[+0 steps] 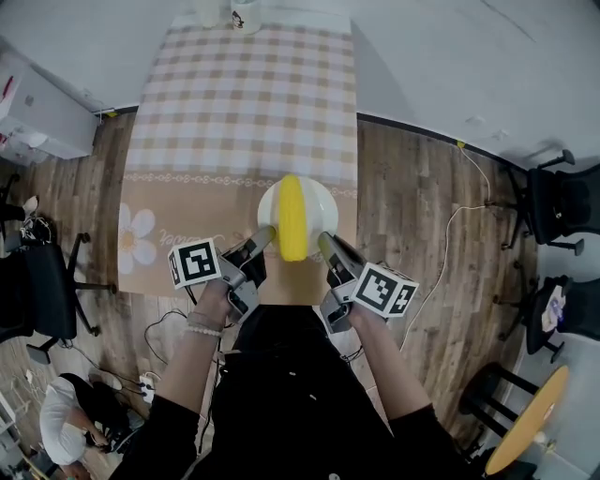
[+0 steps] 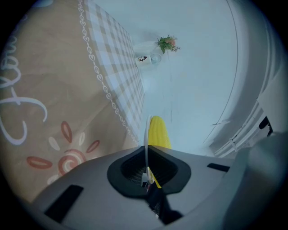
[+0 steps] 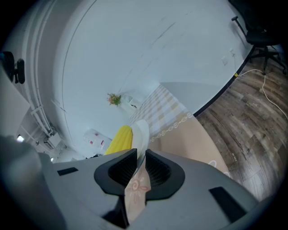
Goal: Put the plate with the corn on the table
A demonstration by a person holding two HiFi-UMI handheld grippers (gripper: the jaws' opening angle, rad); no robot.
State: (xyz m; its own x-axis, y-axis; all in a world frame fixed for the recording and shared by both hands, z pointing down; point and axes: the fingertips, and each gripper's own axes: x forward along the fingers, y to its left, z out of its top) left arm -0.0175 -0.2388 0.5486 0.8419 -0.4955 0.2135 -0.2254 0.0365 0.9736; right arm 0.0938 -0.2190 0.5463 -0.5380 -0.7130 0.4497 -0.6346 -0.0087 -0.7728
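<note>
A white plate (image 1: 319, 201) carries a yellow corn cob (image 1: 293, 217) over the near end of the table (image 1: 244, 103), which has a checked and beige flowered cloth. My left gripper (image 1: 265, 234) is shut on the plate's near-left rim. My right gripper (image 1: 326, 241) is shut on its near-right rim. In the left gripper view the plate (image 2: 147, 132) shows edge-on between the jaws of the left gripper (image 2: 146, 155), with the corn (image 2: 158, 132) behind it. In the right gripper view the plate (image 3: 141, 131) sits in the right gripper (image 3: 141, 157), beside the corn (image 3: 119, 139). Whether the plate touches the cloth is unclear.
A flower vase (image 2: 167, 43) and a mug (image 1: 246, 14) stand at the table's far end. Office chairs stand at the left (image 1: 42, 291) and the right (image 1: 562, 202). A white cabinet (image 1: 42, 112) is at the far left. Cables lie on the wooden floor, and a person (image 1: 70, 417) crouches at the lower left.
</note>
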